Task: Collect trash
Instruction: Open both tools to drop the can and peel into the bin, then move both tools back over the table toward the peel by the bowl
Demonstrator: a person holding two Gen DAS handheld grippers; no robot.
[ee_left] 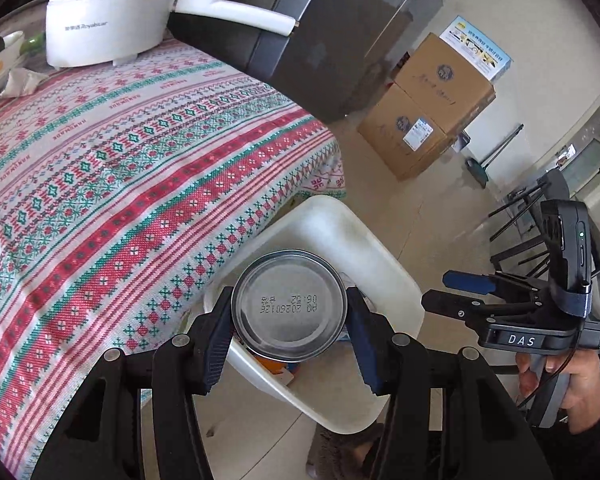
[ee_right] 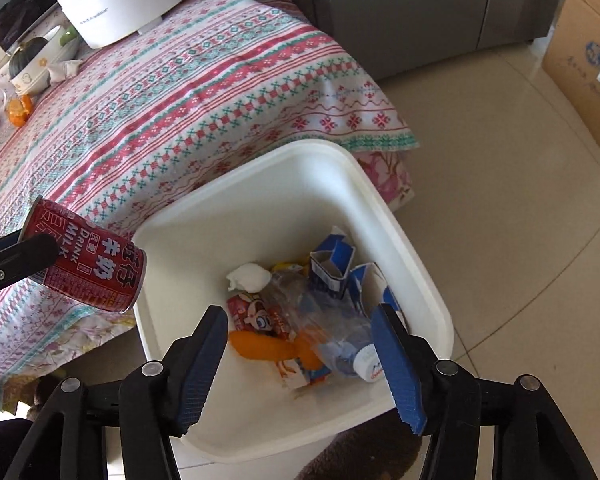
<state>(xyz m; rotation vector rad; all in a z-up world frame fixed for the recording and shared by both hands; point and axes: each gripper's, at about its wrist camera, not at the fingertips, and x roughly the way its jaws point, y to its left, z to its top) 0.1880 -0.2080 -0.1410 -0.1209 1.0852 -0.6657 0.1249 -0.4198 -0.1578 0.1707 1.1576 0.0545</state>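
Note:
My left gripper [ee_left: 288,312] is shut on a red milk drink can [ee_left: 290,306], whose silver bottom faces the camera. In the right wrist view the can [ee_right: 90,268] is held tilted over the left rim of the white trash bin [ee_right: 412,240]. The bin [ee_left: 340,224] stands on the floor beside the table. Inside lie a torn blue carton [ee_right: 336,264], a clear plastic bottle [ee_right: 340,344], orange peel [ee_right: 260,348], a red wrapper [ee_right: 256,316] and a white tissue [ee_right: 250,278]. My right gripper [ee_right: 300,364] is open and empty above the bin; it also shows in the left wrist view [ee_left: 452,292].
The table has a patterned red, green and white cloth [ee_left: 120,180]. A white electric pot [ee_left: 104,12], bowls [ee_right: 36,68] and orange peel pieces [ee_right: 18,110] sit at its far end. A dark fridge [ee_left: 340,40] and cardboard boxes [ee_left: 428,108] stand beyond on the tiled floor.

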